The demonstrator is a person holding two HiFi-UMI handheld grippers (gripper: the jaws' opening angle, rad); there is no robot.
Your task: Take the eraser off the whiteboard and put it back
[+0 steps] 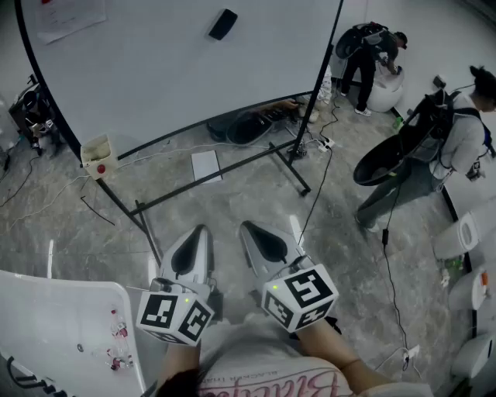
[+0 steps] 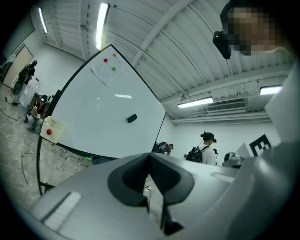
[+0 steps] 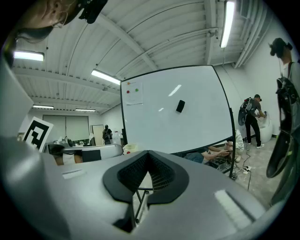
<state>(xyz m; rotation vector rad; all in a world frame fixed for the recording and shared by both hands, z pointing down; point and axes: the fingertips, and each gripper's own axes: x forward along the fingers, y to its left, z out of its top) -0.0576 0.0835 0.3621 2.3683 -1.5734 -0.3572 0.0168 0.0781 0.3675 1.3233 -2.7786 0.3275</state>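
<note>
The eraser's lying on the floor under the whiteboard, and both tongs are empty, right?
No. The eraser is stuck on the whiteboard, not lying under it, as the head view shows. The left tongs and right tongs are empty.

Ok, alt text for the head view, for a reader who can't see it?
The left gripper and right gripper, both shut and empty, point across a grey floor toward a whiteboard with a black eraser near its top. Two people stand at right.

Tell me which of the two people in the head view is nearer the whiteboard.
The person bent over a white tub at the top, just past the right post of the whiteboard. The other person stands farther right, with a dark round object.
</note>
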